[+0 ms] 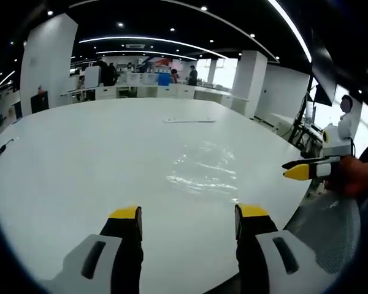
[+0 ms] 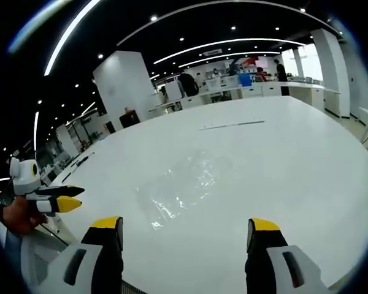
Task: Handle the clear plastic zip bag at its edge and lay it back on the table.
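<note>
Currently, status per item:
left gripper [image 1: 187,222]: jaws spread wide, nothing between them, poised over near edge of table; seen from right gripper view at far left [image 2: 61,199], held in a hand [image 2: 18,214], its yellow-tipped jaws look nearly closed there, hard to confirm from that angle.
right gripper [image 2: 184,234]: jaws wide apart, nothing held, above near edge of table; enters left gripper view from the right [image 1: 303,168], gripped by a hand [image 1: 352,174], off the table's right edge.
clear plastic zip bag [image 2: 183,187]: flat on table, wrinkled, glossy; ahead of both grippers, touching neither; in left gripper view [image 1: 202,162] lies toward right side of table, near the middle.
table [image 1: 80,159]: white, large, rounded edge.
thin strip [image 1: 189,120]: long pale item lying near far edge of table, well beyond bag; type unclear.
background: open office, white columns, ceiling light strips, people standing far back.
</note>
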A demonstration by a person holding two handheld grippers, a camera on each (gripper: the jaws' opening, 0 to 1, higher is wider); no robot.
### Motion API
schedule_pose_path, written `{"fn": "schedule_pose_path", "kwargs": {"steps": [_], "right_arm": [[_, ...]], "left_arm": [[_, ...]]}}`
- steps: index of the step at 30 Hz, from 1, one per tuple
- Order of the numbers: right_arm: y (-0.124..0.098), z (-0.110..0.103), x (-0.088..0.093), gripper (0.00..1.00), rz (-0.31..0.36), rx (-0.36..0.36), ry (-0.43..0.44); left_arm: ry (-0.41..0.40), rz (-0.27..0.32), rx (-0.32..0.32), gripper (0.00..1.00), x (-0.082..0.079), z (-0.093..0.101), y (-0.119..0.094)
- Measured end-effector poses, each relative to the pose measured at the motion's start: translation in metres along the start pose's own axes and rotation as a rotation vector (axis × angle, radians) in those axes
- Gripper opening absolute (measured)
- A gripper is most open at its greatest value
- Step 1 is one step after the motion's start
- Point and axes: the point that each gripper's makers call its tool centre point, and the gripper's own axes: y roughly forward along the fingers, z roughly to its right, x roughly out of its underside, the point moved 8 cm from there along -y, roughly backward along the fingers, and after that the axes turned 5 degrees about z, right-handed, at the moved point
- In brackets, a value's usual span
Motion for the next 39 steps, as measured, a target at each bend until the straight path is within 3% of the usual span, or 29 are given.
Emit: {"fn": "schedule_pose_path", "kwargs": {"steps": [24, 32, 39], "right_arm": [[0.01, -0.001, 0.008, 0.78, -0.073, -0.015, -0.043], [0.021, 0.0, 0.007, 0.76, -0.097, -0.025, -0.065], [0.04, 0.009, -0.005, 0.75, -0.108, -0.029, -0.099]], "left_arm": [[-0.001, -0.004, -0.001, 0.59, -0.001, 0.002, -0.002], [-0.003, -0.006, -0.001, 0.57, 0.0, 0.001, -0.002], [-0.003, -0.008, -0.003, 0.56, 0.0, 0.001, -0.002]]}}
